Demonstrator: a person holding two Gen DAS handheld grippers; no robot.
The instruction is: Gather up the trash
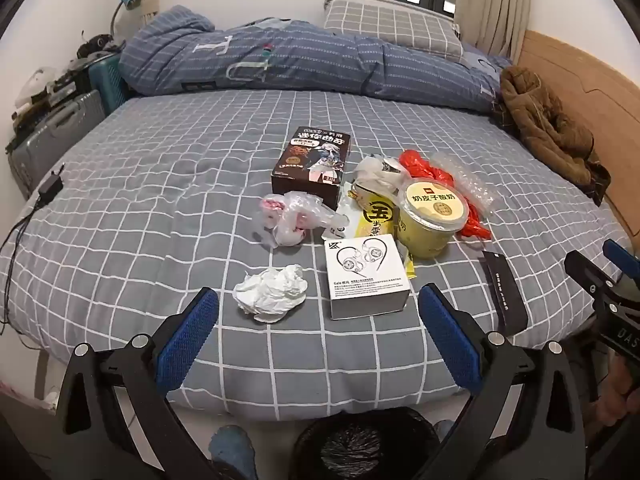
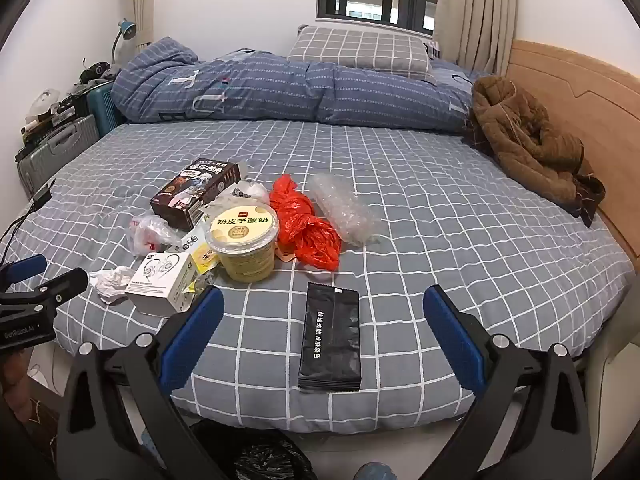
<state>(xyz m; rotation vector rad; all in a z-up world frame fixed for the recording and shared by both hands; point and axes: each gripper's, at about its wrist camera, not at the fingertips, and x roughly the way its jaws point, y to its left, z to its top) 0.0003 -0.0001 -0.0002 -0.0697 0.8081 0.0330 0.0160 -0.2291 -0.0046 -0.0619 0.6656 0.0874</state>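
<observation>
Trash (image 1: 372, 216) all lies on the bed (image 1: 160, 184) (bin (image 1: 360, 446) below, nothing collected by the look of it); left tool (image 1: 318, 312) and right tool (image 2: 324, 312) gape empty.

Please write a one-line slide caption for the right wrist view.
Open right gripper above a black sachet on the bed, other trash left.

Black-framed tongs (image 1: 318, 312), blue textured pads (image 1: 188, 336), silver screws, white lettering
</observation>
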